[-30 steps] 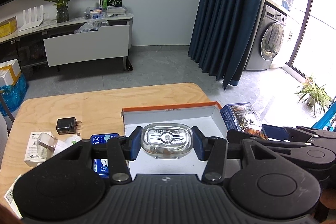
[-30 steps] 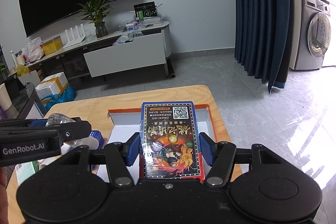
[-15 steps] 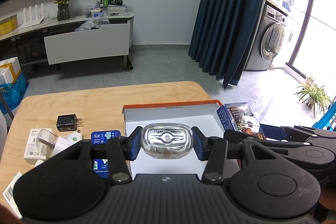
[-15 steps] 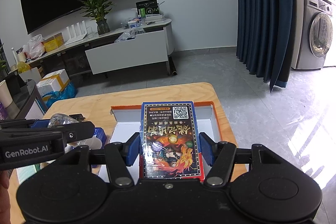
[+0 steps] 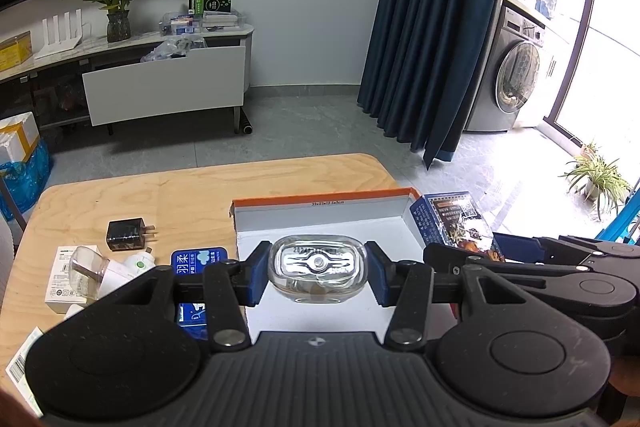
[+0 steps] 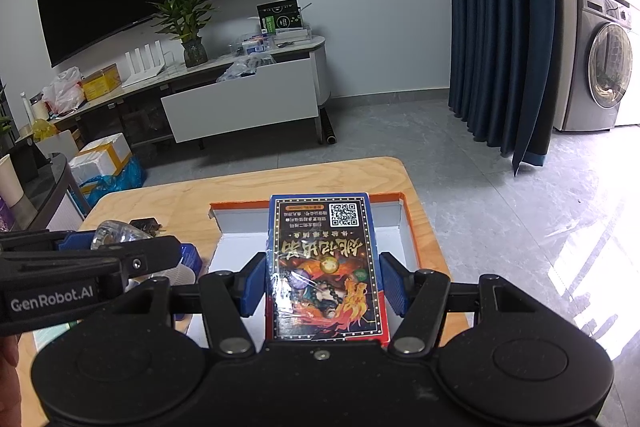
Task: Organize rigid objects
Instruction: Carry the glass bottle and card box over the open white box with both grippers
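- The left gripper [image 5: 318,277] was clamped on one clear glass bottle [image 5: 318,273], pads pressing its two short ends, held above the white floor of the orange-rimmed box [image 5: 320,197] that sat toward the tabletop's far right corner.
- The right gripper [image 6: 324,285] gripped one blue picture box [image 6: 326,267] by its long sides, hanging over the same box's right half.
- The bottle looked heavy for its size, stiff, smooth and breakable; its flat ends seemed the safest hold, and it would want a gentle set-down.
- The picture box looked light and stiff, but its film wrap was probably slippery.
- Left on the wooden table [image 5: 200,187] near its left edge: one black charger [image 5: 126,235], one blue pack [image 5: 198,261], one white carton [image 5: 64,283].
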`<move>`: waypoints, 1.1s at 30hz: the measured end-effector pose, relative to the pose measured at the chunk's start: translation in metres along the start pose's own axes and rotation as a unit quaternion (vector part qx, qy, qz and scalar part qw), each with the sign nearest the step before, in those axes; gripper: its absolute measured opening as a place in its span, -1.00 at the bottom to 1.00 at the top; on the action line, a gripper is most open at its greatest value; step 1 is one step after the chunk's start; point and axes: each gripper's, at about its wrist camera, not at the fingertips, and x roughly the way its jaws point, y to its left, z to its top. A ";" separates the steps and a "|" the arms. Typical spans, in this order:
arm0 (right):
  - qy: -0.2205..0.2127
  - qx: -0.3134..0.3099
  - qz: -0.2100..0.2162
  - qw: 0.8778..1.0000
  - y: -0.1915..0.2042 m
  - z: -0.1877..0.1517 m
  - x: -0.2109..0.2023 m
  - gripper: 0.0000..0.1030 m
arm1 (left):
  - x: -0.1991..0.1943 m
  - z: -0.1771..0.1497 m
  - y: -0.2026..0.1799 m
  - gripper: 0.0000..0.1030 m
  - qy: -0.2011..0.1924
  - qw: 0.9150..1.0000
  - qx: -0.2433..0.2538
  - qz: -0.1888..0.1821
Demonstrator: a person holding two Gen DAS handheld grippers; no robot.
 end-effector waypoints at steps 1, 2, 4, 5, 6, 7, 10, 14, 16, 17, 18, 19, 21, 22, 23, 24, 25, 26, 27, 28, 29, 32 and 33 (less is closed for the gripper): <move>0.000 0.000 0.000 1.000 0.000 0.000 0.000 0.40 | 0.000 -0.001 0.000 -0.03 0.000 1.000 -0.001 0.000; 0.000 0.000 0.001 1.000 0.000 0.000 0.000 0.40 | 0.000 -0.001 0.000 -0.03 0.000 1.000 0.000 0.001; 0.000 0.000 0.000 1.000 0.001 0.000 0.000 0.40 | -0.001 -0.002 0.000 -0.03 0.000 1.000 0.000 0.001; 0.000 0.000 0.000 1.000 0.001 0.000 0.000 0.40 | -0.001 -0.002 0.001 -0.03 -0.001 1.000 0.000 0.000; -0.001 0.000 0.001 1.000 0.002 -0.001 0.000 0.40 | -0.001 -0.002 0.001 -0.03 -0.001 1.000 0.000 0.000; -0.001 -0.001 0.001 1.000 0.003 -0.001 0.000 0.40 | -0.001 -0.002 0.001 -0.03 -0.001 1.000 0.000 0.000; -0.001 -0.001 0.002 1.000 0.004 0.000 -0.001 0.40 | -0.001 -0.002 0.001 -0.03 -0.002 1.000 -0.001 -0.001; -0.001 -0.001 0.002 1.000 0.005 -0.001 -0.001 0.40 | -0.001 -0.002 0.001 -0.03 -0.003 1.000 -0.002 0.000; -0.001 -0.001 0.001 1.000 0.005 -0.001 -0.001 0.40 | -0.001 -0.003 0.002 -0.03 -0.003 1.000 -0.002 0.000; -0.001 -0.001 0.001 1.000 0.006 -0.001 -0.001 0.40 | 0.000 -0.003 0.002 -0.03 -0.003 1.000 -0.003 0.000; -0.001 -0.001 0.001 1.000 0.006 -0.001 -0.001 0.40 | 0.000 -0.003 0.003 -0.03 -0.002 1.000 -0.003 0.000; 0.000 -0.001 0.002 1.000 0.006 -0.001 -0.002 0.40 | 0.000 -0.003 0.003 -0.03 -0.002 1.000 -0.004 0.000; 0.000 -0.002 0.002 1.000 0.007 -0.001 -0.001 0.40 | 0.001 -0.003 0.003 -0.03 -0.002 1.000 -0.003 0.000; 0.001 -0.003 0.002 1.000 0.008 -0.001 -0.001 0.40 | 0.001 -0.003 0.003 -0.03 -0.001 1.000 -0.004 0.000; 0.001 -0.003 0.002 1.000 0.008 -0.001 -0.001 0.40 | 0.002 -0.003 0.003 -0.03 -0.001 1.000 -0.004 0.000; 0.002 -0.003 0.002 1.000 0.008 -0.001 0.000 0.40 | 0.002 -0.003 0.003 -0.03 -0.001 1.000 -0.003 -0.001; 0.003 -0.003 0.001 1.000 0.007 -0.001 0.000 0.40 | 0.002 -0.003 0.003 -0.03 0.000 1.000 -0.003 -0.001; 0.004 -0.004 0.001 1.000 0.006 -0.001 0.001 0.40 | 0.003 -0.004 0.003 -0.03 0.000 1.000 -0.004 -0.001; 0.004 -0.004 0.001 1.000 0.005 -0.001 0.003 0.40 | 0.004 -0.004 0.003 -0.03 0.001 1.000 -0.004 -0.001; 0.005 -0.005 0.001 1.000 0.004 -0.001 0.003 0.40 | 0.004 -0.005 0.003 -0.03 0.001 1.000 -0.005 -0.001; 0.006 -0.005 0.001 1.000 0.004 -0.001 0.004 0.40 | 0.005 -0.005 0.003 -0.03 0.002 1.000 -0.006 -0.001; 0.008 -0.005 0.002 1.000 0.002 0.000 0.007 0.40 | 0.007 -0.006 0.004 -0.03 0.004 1.000 -0.006 -0.001; 0.009 -0.005 0.001 1.000 0.002 0.000 0.008 0.40 | 0.008 -0.006 0.004 -0.03 0.005 1.000 -0.006 -0.001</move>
